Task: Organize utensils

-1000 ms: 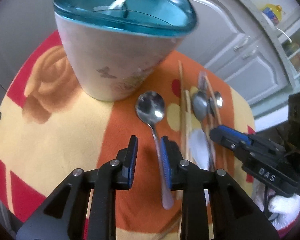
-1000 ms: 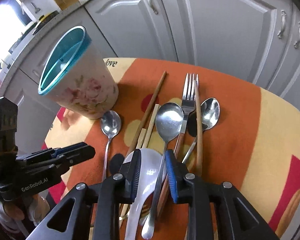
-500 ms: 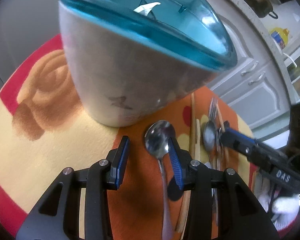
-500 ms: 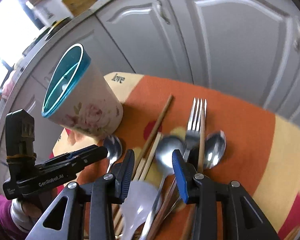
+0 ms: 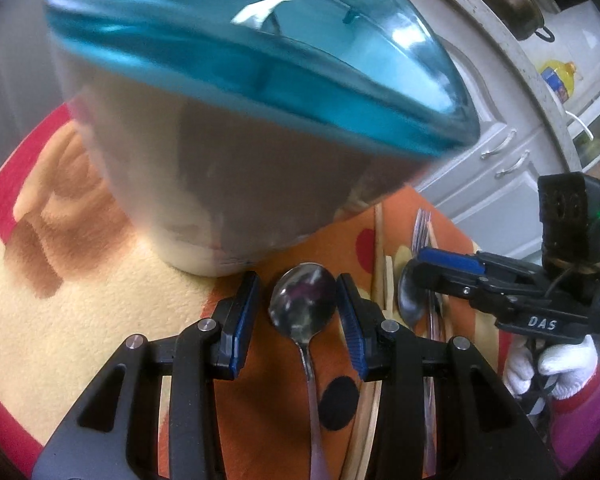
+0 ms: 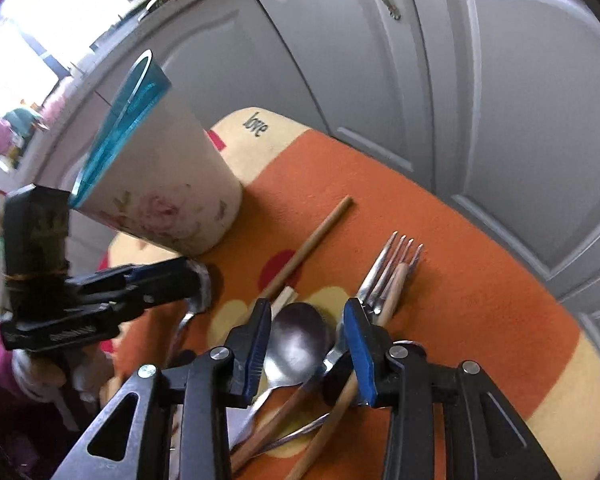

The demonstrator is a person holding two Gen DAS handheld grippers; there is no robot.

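A white utensil holder with a teal rim (image 5: pixel 228 128) stands on the orange and yellow mat; it also shows in the right wrist view (image 6: pixel 160 196). My left gripper (image 5: pixel 298 316) is open, its jaws either side of a steel spoon's bowl (image 5: pixel 302 310), just in front of the holder. My right gripper (image 6: pixel 306 344) is open around the bowl of a larger steel spoon (image 6: pixel 296 346). A fork (image 6: pixel 388 268), wooden chopsticks (image 6: pixel 308 248) and more cutlery lie in a pile under and beyond it.
The mat (image 6: pixel 440 280) covers a small round table. Grey cabinet doors (image 6: pixel 480 80) stand close behind it. The right gripper's body (image 5: pixel 520 300) shows at the right of the left wrist view; the left gripper's body (image 6: pixel 80 312) shows in the right wrist view.
Both grippers have opened wider and moved forward along their spoons, from the handles to the bowls. The left gripper now sits much closer to the holder.
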